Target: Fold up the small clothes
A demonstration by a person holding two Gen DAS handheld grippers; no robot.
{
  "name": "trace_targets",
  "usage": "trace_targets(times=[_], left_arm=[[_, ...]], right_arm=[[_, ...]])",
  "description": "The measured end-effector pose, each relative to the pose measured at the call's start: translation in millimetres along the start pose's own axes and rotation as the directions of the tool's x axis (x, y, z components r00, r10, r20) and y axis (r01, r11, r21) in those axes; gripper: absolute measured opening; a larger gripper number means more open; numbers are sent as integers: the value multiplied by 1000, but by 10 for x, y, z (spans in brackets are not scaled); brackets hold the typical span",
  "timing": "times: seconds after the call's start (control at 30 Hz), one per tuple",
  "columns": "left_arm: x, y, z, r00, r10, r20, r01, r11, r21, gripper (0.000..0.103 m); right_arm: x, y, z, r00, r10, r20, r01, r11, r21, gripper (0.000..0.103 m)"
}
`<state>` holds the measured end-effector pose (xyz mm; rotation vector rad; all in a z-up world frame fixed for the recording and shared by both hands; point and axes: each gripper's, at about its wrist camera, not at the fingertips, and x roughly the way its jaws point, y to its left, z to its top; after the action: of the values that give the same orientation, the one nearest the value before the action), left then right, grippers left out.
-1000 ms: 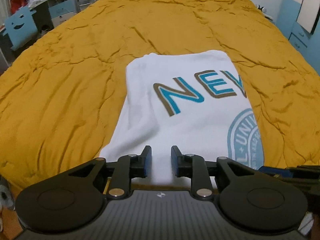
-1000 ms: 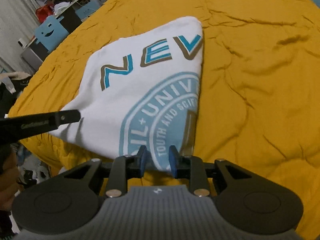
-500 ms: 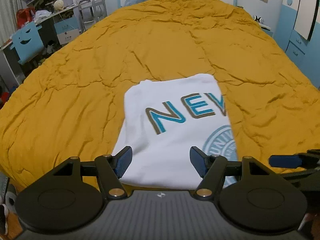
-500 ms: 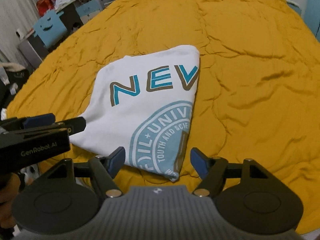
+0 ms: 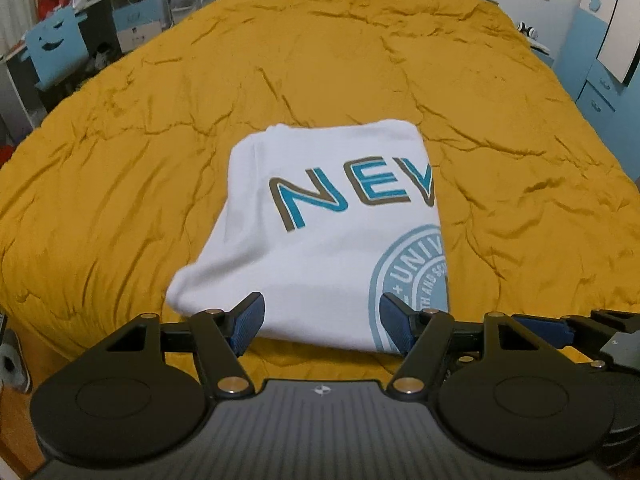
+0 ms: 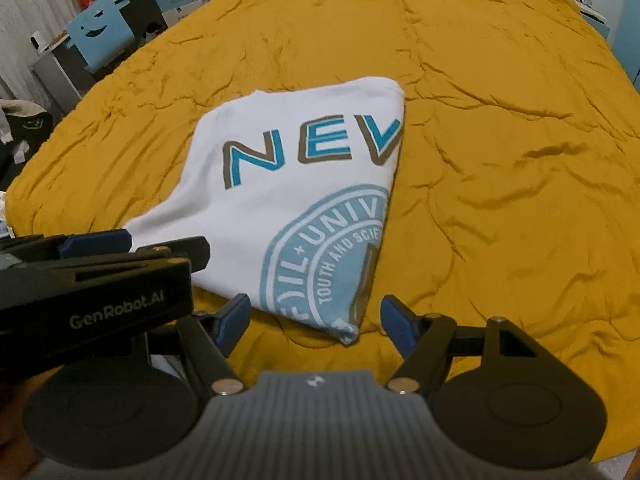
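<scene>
A folded white T-shirt (image 5: pixel 320 240) with teal "NEV" lettering and a round teal seal lies flat on the mustard-yellow bedspread (image 5: pixel 120 160) near its front edge. It also shows in the right wrist view (image 6: pixel 288 200). My left gripper (image 5: pixel 322 326) is open and empty, just short of the shirt's near edge. My right gripper (image 6: pixel 314 324) is open and empty, just short of the shirt's near right corner. The left gripper also shows at the left of the right wrist view (image 6: pixel 96 280).
The bedspread (image 6: pixel 500 160) is wrinkled and stretches far back and to both sides of the shirt. A desk with a blue chair (image 5: pixel 56 48) stands at the far left. Blue cabinets (image 5: pixel 600 60) stand at the right.
Both grippers were shut on the shirt's near edge a second ago. They opened, let the shirt go and drew back a little. The shirt now lies flat.
</scene>
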<state>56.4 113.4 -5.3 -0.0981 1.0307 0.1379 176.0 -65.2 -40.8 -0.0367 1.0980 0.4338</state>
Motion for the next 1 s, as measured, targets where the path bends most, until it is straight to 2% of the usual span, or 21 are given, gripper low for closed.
trace_targets(times=[1.0], left_arm=[[84,0,-42,999,-13,-43,12,1000,-11,80]], right_arm=[[45,-11,-42,1000,-17,4,17,1000,-19,69]])
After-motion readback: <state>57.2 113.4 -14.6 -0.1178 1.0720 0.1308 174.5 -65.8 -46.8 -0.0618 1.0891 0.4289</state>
